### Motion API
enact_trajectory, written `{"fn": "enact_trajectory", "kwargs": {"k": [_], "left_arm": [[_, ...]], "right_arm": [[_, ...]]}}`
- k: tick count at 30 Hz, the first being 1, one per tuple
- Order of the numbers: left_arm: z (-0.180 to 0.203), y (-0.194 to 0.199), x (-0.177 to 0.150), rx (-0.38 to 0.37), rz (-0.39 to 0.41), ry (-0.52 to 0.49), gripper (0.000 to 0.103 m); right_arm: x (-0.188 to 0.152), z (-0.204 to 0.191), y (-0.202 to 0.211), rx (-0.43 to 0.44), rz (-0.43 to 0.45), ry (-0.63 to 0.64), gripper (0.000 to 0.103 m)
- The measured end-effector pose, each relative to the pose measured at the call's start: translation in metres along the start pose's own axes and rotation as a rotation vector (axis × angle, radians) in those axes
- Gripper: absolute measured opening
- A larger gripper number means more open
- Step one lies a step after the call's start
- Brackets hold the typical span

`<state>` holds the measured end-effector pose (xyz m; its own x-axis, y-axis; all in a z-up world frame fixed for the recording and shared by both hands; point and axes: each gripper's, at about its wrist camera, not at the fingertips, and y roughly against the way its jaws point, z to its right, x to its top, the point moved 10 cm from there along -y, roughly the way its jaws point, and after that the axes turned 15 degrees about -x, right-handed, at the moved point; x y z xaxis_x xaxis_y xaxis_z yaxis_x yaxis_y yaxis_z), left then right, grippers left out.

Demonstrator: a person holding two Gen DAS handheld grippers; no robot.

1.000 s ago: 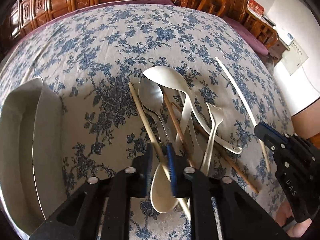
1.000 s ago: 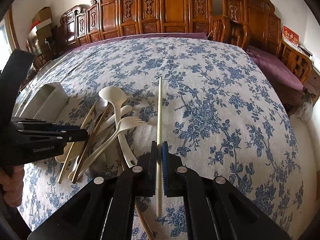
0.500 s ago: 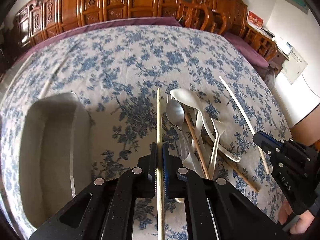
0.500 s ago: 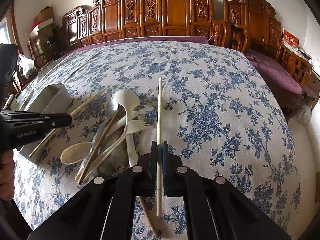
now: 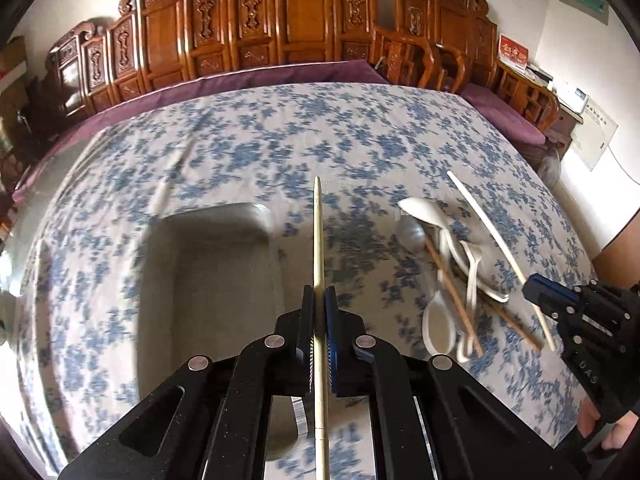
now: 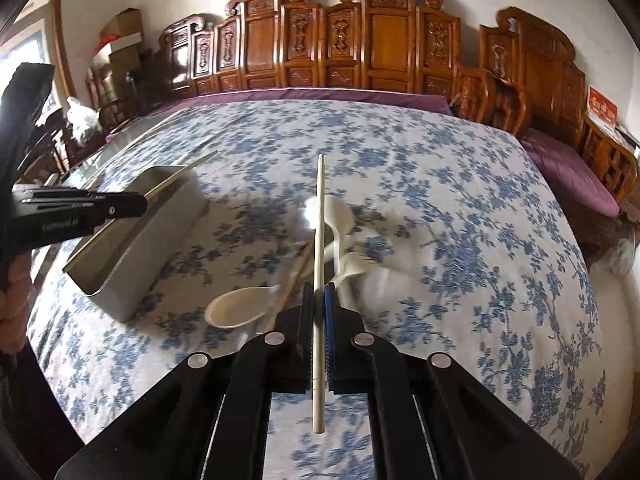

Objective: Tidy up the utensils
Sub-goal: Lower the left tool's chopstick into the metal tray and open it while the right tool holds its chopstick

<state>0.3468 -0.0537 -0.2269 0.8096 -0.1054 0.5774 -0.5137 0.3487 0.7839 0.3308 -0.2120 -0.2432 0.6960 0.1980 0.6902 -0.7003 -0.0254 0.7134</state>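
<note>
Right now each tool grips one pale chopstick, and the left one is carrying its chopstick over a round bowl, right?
Not quite: it is no round bowl but a rectangular metal tray, as the right wrist view shows. The rest holds: the left tool and the right tool each grip one pale chopstick, and the left one carries its chopstick by the tray.

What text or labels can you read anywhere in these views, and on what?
"DAS" on the right gripper body, cut off by the frame edge.
Pale lettering on the left gripper body: too blurred to read.
Red plaque and wall notice: print too small to read.
</note>
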Motion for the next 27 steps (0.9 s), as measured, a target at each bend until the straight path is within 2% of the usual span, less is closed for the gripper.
{"fn": "enact_trajectory", "kwargs": {"k": [8,15,21,23,27], "left_arm": [[-0.047,0.015,-0.011,0.035,-0.003,0.045,0.004],[-0.073,0.003,-0.025,0.043,-0.030,0.090,0.004],[-0.085,-0.004,-0.030,0.034,-0.025,0.109,0.005],[-0.087,-0.003,-0.029,0.042,-0.019,0.102,0.016],[-0.089,0.009,-0.022,0.047,0.027,0.068,0.023]], "right_arm": [[0.007,-0.031,0.019,0.002,0.030,0.056,0.006],[0.019,-0.061,0.039,0.017,0.057,0.088,0.006],[0.022,-0.086,0.040,0.038,0.043,0.109,0.006],[0.025,-0.092,0.039,0.044,0.040,0.110,0.006],[0.033,-0.106,0.036,0.053,0.039,0.114,0.006]]}}
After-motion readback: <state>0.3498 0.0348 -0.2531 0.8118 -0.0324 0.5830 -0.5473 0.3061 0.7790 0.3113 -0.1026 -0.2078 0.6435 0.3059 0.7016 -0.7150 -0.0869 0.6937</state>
